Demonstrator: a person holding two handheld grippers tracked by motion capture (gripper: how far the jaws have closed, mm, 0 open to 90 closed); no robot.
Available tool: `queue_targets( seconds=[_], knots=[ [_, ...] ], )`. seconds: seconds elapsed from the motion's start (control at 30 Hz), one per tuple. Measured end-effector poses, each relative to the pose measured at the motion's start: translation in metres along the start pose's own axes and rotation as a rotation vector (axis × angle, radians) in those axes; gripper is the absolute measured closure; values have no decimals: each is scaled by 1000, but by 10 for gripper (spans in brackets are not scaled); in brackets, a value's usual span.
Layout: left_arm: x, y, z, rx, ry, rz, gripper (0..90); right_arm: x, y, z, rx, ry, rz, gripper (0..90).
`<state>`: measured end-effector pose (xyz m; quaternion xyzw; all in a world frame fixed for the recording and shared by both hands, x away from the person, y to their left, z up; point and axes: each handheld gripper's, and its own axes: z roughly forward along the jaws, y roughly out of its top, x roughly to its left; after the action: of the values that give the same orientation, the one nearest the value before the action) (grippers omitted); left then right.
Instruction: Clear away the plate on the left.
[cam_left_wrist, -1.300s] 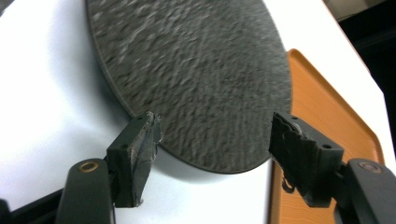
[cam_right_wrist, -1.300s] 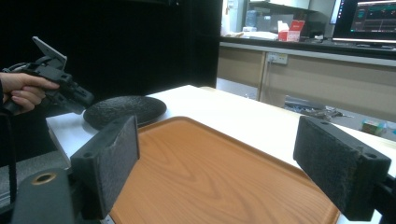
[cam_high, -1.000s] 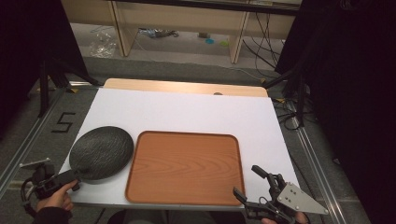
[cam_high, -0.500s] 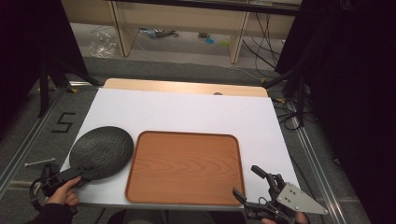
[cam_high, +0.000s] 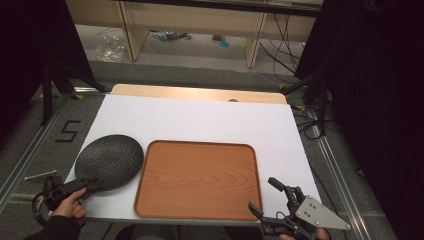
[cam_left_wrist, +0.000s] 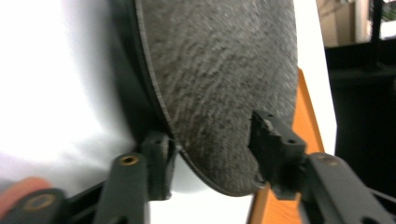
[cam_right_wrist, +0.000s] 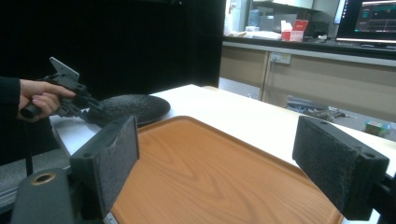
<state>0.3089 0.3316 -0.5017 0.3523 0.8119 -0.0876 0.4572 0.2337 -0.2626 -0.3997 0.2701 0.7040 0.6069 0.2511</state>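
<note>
A round black textured plate (cam_high: 107, 160) lies on the white table, left of a wooden tray (cam_high: 197, 180). My left gripper (cam_high: 95, 184) has reached the plate's near left edge. In the left gripper view the plate (cam_left_wrist: 219, 79) has its rim between the jaws of that gripper (cam_left_wrist: 212, 144): one jaw sits under the edge and the other over the top face, with a gap left. The left gripper is open. My right gripper (cam_high: 263, 194) hangs open and empty over the tray's front right corner. Its own view looks across the tray (cam_right_wrist: 210, 140) to the plate (cam_right_wrist: 133, 106) and the left gripper (cam_right_wrist: 91, 108).
The white table top (cam_high: 200, 117) ends in a wooden strip (cam_high: 200, 93) at the far side. Metal rails (cam_high: 30, 155) run along both sides on the floor. Shelving (cam_high: 195, 25) and cables (cam_high: 310, 110) lie beyond the table. Black curtains hang at left and right.
My left gripper has slid forward and right, bringing its jaws around the plate's near rim. The plate, the tray and the right gripper have stayed in place.
</note>
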Motion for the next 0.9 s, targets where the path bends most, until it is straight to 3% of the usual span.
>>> queue_targets(
  seconds=[0.03,0.07,0.23,0.5,0.8,0.9],
  knots=[
    [-1,1,3,-16,40,5,578,0,0,0,1,2,0,156],
    [-1,1,3,-16,40,5,601,0,0,0,1,2,0,156],
    [-1,4,0,-74,4,-16,684,-1,0,0,-3,-1,-3,156],
    [-4,7,-6,-124,-64,5,789,0,0,-1,-2,5,-1,156],
    [-7,12,-8,-182,-87,-18,847,0,0,0,-20,-6,-2,156],
    [-13,13,-8,-203,-83,20,862,0,0,0,-16,3,-1,156]
  ],
)
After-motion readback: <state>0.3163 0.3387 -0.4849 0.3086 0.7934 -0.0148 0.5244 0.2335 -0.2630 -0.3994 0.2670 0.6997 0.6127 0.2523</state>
